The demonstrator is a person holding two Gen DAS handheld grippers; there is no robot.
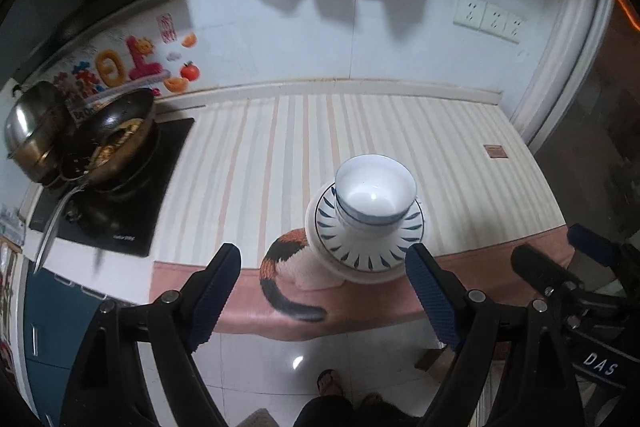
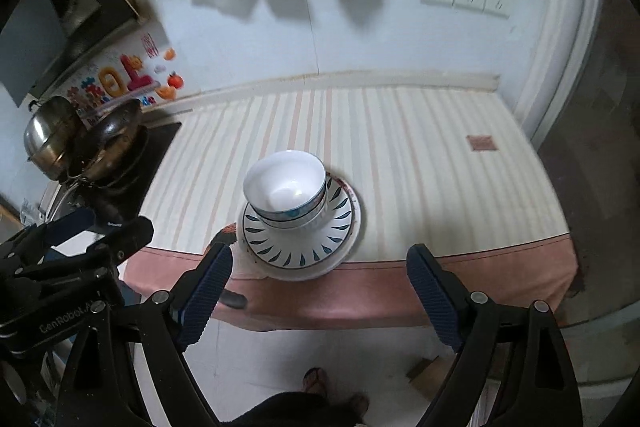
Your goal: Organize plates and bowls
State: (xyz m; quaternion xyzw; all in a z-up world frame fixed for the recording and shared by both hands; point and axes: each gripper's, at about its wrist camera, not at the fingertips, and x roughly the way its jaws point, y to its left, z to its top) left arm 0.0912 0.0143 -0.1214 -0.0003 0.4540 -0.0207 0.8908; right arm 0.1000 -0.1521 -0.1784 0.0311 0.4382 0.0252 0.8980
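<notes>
Left wrist view: bowls point(image 1: 375, 193) nested on plates point(image 1: 366, 251), stack near cloth's point(image 1: 460, 155) front edge. Left gripper point(image 1: 326, 295) & right gripper point(image 2: 318, 297) both wide apart, nothing held, well off stack. Stacking looks done; next prob. just check stack's stable, no regrasp.

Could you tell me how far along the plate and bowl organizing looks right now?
It looks essentially done: the white bowls with blue bands sit nested on the stacked white plates with blue leaf marks, near the front edge of the striped cloth-covered counter. Nothing is in hand; the left gripper and right gripper are both open and empty. No other loose dishes are visible.
</notes>
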